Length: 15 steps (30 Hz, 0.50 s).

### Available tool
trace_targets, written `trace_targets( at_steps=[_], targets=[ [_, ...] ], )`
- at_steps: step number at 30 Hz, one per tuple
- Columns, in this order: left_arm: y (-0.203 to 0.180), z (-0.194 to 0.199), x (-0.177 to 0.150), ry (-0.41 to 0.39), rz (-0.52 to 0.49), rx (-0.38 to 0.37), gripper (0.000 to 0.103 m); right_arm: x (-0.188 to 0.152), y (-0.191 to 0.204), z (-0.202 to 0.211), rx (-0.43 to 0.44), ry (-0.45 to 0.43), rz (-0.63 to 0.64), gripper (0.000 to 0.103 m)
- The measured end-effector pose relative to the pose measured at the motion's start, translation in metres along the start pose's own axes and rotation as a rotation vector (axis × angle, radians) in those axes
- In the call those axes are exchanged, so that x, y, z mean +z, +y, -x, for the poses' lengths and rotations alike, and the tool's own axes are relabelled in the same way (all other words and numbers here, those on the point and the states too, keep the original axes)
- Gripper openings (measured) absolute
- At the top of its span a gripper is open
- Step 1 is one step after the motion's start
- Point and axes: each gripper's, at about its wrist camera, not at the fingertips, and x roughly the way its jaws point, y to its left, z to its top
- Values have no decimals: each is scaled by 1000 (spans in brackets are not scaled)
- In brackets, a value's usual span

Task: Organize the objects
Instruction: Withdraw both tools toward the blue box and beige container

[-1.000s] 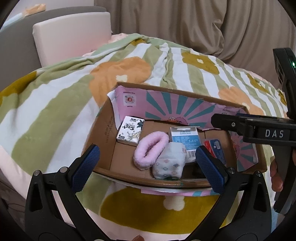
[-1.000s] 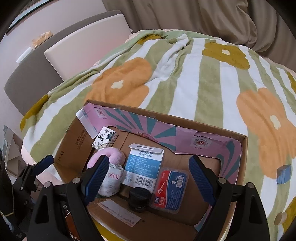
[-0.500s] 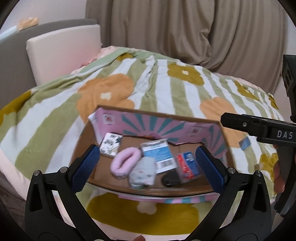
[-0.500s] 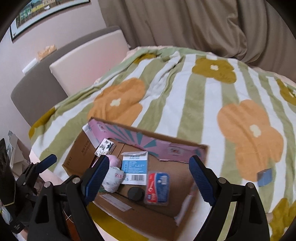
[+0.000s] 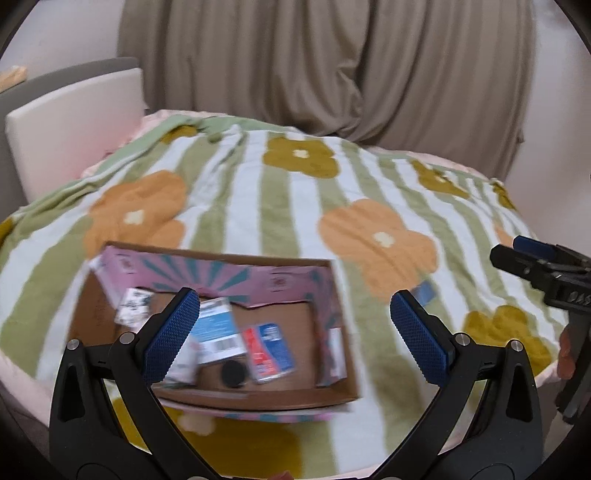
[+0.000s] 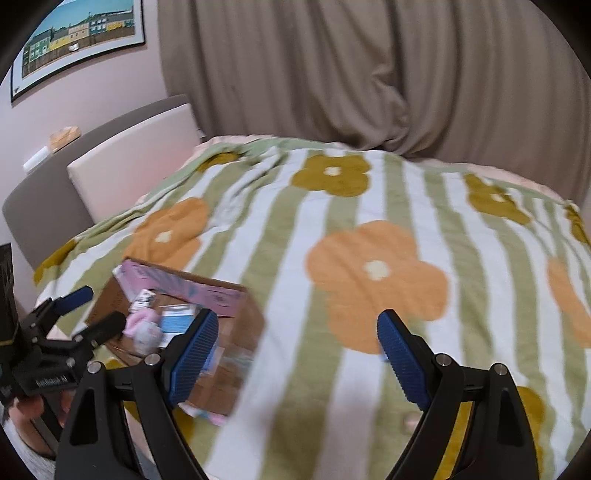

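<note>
Cardboard box sits lower and smaller now, both claws raised, open.

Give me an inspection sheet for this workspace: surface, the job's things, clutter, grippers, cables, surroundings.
Surface: bed under a striped flower blanket.
Job's things: open cardboard box on the blanket's near edge, holding a blue and white card packet, a red and blue packet, a black round lid, a small patterned packet, a pink fluffy band and a pale sock roll.
Clutter: small blue block on the blanket, right of the box.
Grippers: left gripper open, empty; right gripper open, empty.
Cables: nothing seen.
Surroundings: beige curtain, padded headboard, framed picture.
</note>
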Motion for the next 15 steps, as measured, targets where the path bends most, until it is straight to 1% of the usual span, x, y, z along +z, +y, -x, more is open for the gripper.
trace_targets(
  at_steps=[1, 3, 6, 7, 10, 15],
  targets=[
    [-8, -1, 1, 1, -3, -9, 103, -3, -9, 4, -50, -7, 5, 86],
    [-25, -5, 2, 0, -14, -19, 103, -8, -24, 8, -102, -6, 10, 86],
    [-48, -12, 3, 9, -23, -43, 103, -18, -43, 12, -111, 2, -7, 86],
    [-57, -16, 3, 16, -21, -61, 103, -23, -51, 12, -128, 10, -7, 86],
    [-76, -27, 2, 33, -23, -91, 103, -35, -65, 10, -155, 25, 18, 86],
    [-116, -56, -7, 91, -60, -121, 103, -65, -84, -1, -122, 73, 32, 86]
  ],
)
